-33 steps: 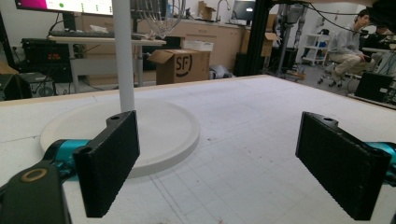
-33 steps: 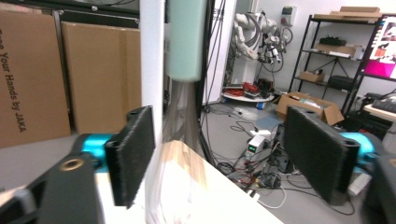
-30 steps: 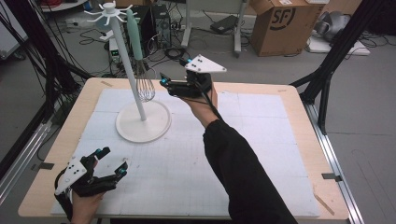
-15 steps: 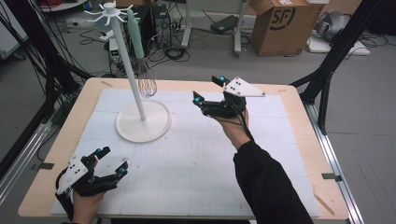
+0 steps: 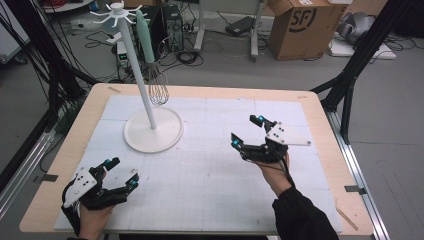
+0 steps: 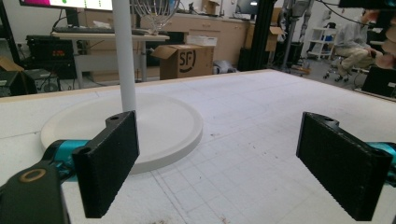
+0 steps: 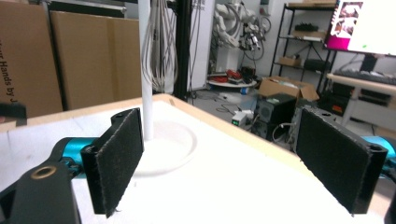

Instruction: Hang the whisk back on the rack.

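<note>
whisk (image 5: pixel 158 86): hung on stand (image 5: pixel 150 131), untouched
right tool (image 5: pixel 248 134): jaws spread, empty, mid-worktop
left tool (image 5: pixel 120 171): spread, empty
step: likely done; next probably rest

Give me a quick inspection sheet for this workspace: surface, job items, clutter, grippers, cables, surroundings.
Surface: wooden table under a white gridded mat.
Job's things: white rack stand, upright on the mat's far left; whisk with a pale green handle hanging from a top hook.
Clutter: nothing seen on the mat.
Grippers: left gripper open, near left corner; right gripper open, right of centre. Both empty.
Cables: tangled cables on the floor behind the table.
Surroundings: cardboard box, black frame legs.
</note>
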